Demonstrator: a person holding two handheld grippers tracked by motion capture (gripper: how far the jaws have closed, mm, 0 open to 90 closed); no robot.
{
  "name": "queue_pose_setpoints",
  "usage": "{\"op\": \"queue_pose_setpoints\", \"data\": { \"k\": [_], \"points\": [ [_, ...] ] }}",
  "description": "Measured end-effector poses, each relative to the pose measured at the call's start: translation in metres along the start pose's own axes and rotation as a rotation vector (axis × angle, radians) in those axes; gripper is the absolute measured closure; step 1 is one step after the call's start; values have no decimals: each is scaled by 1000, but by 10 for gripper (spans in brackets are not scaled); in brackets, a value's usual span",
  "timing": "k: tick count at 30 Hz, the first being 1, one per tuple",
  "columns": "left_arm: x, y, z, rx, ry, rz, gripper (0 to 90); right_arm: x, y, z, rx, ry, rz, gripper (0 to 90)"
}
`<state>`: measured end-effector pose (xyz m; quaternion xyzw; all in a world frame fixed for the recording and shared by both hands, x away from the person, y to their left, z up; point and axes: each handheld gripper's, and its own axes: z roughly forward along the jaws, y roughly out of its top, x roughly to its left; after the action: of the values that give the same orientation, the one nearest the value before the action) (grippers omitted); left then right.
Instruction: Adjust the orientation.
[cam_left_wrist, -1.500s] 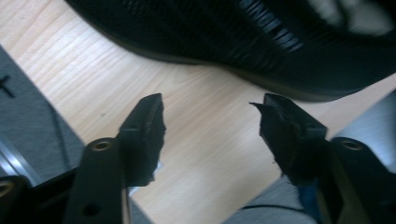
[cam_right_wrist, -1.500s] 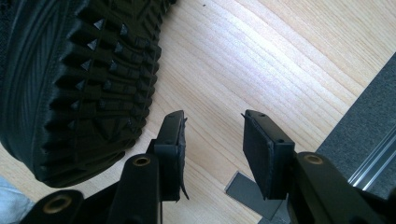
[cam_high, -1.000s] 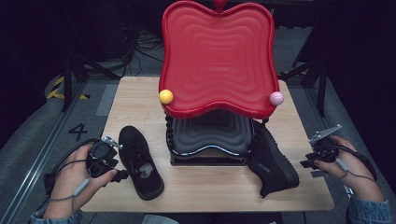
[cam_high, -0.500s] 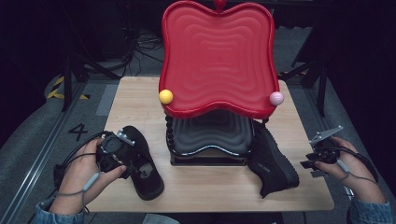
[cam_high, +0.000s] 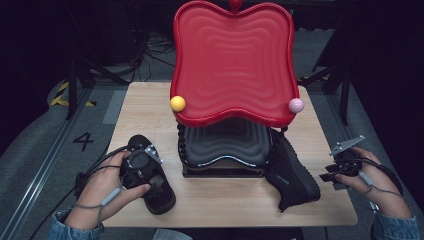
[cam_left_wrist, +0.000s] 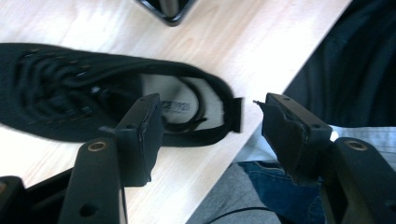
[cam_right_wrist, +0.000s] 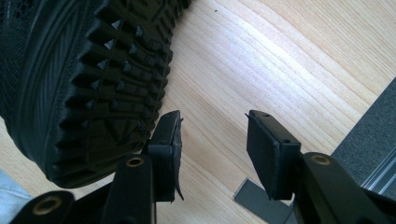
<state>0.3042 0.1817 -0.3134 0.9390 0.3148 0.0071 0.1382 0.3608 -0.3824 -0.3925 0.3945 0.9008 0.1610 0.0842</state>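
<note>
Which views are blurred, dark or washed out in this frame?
High view: table lit, surroundings nearly black. Left gripper view: shoe slightly motion-blurred, wood pale and washed out. Right gripper view: sole treads sharp, grain clear, mild glare.

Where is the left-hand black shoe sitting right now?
In the high view the left black shoe lies upright near the table's front-left edge, left of the black rack, with the left tool hovering over it, open.
</note>
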Motion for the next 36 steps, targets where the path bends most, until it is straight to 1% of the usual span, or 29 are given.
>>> {"op": "queue_pose_setpoints", "data": {
  "k": [3,5,6,9,11,14,16,17,18,19,22,23,24,25,26,28,29,30,32,33,34,35,36],
  "points": [
    [0,2,10,22,-19,-10,392,1,1,1,2,3,-6,562],
    [1,2,17,36,-20,-26,395,1,1,2,4,6,-12,558],
    [1,2,17,36,-20,-26,396,1,1,2,4,6,-12,558],
    [3,3,28,35,-26,-24,400,2,2,4,5,7,-18,554],
    [3,4,37,42,-49,-24,402,3,3,4,7,12,-19,550],
    [4,5,47,42,-64,-23,408,4,3,6,9,12,-23,545],
    [4,6,54,27,-80,-32,415,4,4,7,11,12,-28,545],
    [4,6,58,31,-83,-42,421,4,4,7,12,13,-31,545],
    [5,7,61,42,-84,-41,428,4,4,8,15,13,-36,545],
    [6,7,65,51,-97,-55,433,4,4,8,17,13,-39,545],
    [7,10,75,94,-104,-76,450,5,4,9,20,16,-42,546],
    [8,10,78,99,-117,-84,447,5,4,9,20,16,-42,546],
    [8,10,80,102,-139,-96,425,5,4,9,20,15,-43,546],
    [9,10,83,107,-160,-99,416,4,4,9,21,16,-42,545],
    [8,10,85,117,-159,-93,416,4,4,9,21,17,-42,545],
    [7,10,88,127,-186,-62,336,5,4,10,22,16,-42,546],
    [7,10,88,127,-186,-62,319,5,4,10,22,13,-44,545],
    [4,11,90,122,-154,-45,319,5,4,10,24,14,-46,546],
    [4,11,90,125,-147,-44,317,5,4,11,26,15,-48,545],
    [3,11,90,125,-131,-42,329,5,4,11,27,16,-49,546],
    [3,11,90,138,-79,-27,439,5,4,11,27,11,-54,547],
    [3,11,90,138,-79,-27,489,5,4,11,27,12,-55,547],
    [3,11,90,149,-67,-28,489,5,4,11,27,12,-55,547]
  ]
}}
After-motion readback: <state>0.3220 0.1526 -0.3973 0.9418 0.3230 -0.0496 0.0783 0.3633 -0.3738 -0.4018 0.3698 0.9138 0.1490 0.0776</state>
